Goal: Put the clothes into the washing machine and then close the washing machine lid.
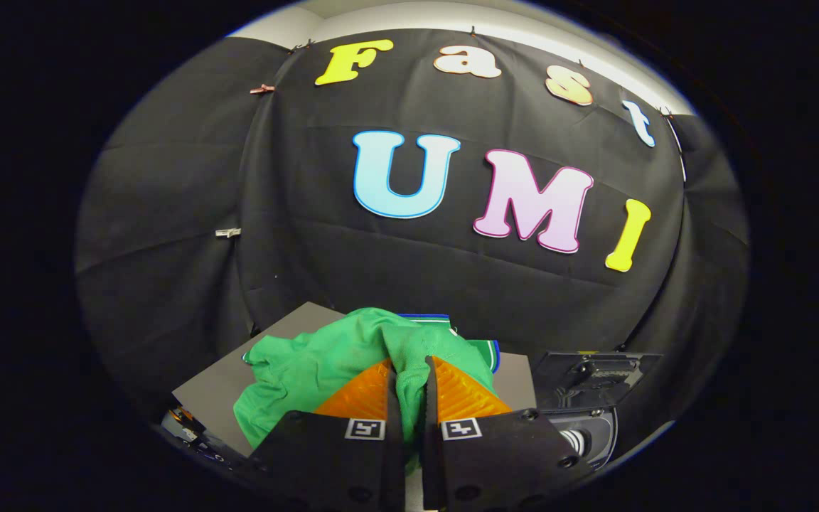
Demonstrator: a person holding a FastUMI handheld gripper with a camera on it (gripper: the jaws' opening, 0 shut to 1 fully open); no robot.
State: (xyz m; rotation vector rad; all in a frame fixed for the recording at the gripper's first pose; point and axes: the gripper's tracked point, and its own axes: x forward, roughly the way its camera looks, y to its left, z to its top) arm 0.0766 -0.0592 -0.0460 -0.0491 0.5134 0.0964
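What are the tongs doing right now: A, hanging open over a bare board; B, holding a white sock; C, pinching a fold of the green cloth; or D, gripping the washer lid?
C: the tongs are closed on a fold of the green cloth, which is bunched between both fingers above the grey board.

Your camera rides on the gripper (pixel 408 398) and looks forward along its two fingers, slightly downward over the grey worktop (pixel 210 384). It sits very close to the green cloth (pixel 310 370) pinched between the fingers. Beyond the worktop's far edge it faces the booth's black wall (pixel 310 249).
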